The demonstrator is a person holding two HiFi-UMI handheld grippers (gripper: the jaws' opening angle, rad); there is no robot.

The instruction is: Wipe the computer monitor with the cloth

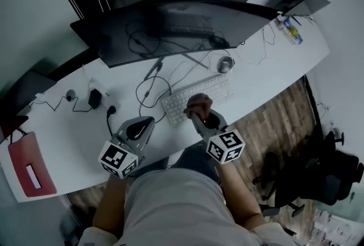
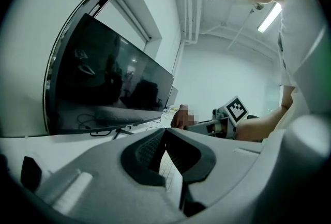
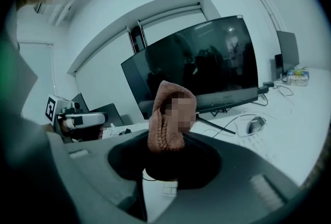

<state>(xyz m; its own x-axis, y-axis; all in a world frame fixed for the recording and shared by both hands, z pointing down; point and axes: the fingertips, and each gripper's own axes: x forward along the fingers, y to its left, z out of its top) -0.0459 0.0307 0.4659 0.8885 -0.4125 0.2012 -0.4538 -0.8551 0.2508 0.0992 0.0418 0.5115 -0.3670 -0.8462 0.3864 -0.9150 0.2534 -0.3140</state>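
Closest to the camera are the two forearms (image 1: 111, 205), which reach forward and down from the body, each ending at a marker cube. Right tool (image 3: 164, 155) is clamped on the cloth (image 3: 165, 124), a brownish knitted bundle that stands up out of the jaws. In the head view this cloth (image 1: 199, 104) is in front of the monitor (image 1: 170, 32) and well apart from it, above the white surface (image 1: 68, 142). Left tool (image 2: 164, 132) has its jaws together at the tips with nothing between them. It is low, also in front of the monitor, on its left half, and it points toward the screen.

I judge that the cloth is already gripped and the wiping is not yet begun, because the cloth does not touch the screen. Next move calls for lifting the right tool and carrying it forward until the cloth lies flat against the dark screen, with light pressure, because the monitor stands on thin legs and may tip or shift
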